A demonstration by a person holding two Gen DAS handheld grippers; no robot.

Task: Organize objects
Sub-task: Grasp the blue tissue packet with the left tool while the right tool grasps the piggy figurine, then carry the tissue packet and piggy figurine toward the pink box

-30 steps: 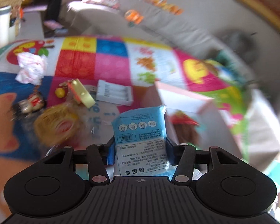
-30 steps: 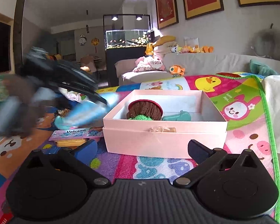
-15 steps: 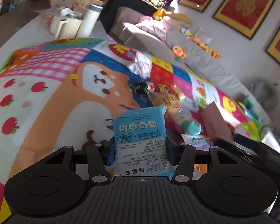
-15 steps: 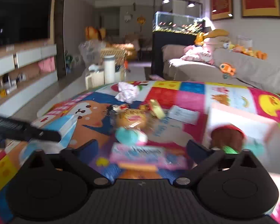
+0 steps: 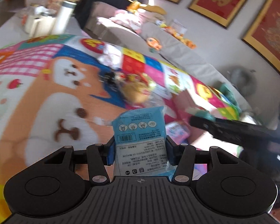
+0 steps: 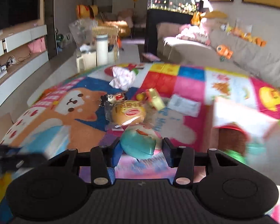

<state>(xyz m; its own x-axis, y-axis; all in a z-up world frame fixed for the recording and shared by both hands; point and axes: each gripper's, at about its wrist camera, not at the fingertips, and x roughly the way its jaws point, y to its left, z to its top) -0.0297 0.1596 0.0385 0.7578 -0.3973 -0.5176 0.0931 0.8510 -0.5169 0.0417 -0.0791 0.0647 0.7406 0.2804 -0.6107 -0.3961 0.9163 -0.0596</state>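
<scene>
My left gripper (image 5: 140,153) is shut on a light blue tissue packet (image 5: 140,130) and holds it above the colourful play mat (image 5: 46,93). My right gripper (image 6: 140,153) has its jaws around a teal and pink round toy (image 6: 140,143); I cannot tell if they press on it. The pink open box (image 6: 240,115) with a brown and red item inside (image 6: 231,136) sits to the right. A wrapped bun (image 6: 128,112), a yellow card (image 6: 155,99), a keychain (image 6: 112,98) and a white packet (image 6: 183,103) lie in a cluster beyond.
A crumpled white cloth (image 6: 122,77) lies at the mat's far side. A white bottle (image 6: 102,49) and cups stand on a low table beyond the mat. A grey sofa (image 6: 252,59) with toys runs along the right. The right gripper shows as a dark bar in the left wrist view (image 5: 233,130).
The left gripper swung left away from the box with the packet still held. The right gripper turned left, came down to the round toy and narrowed its jaws around it.
</scene>
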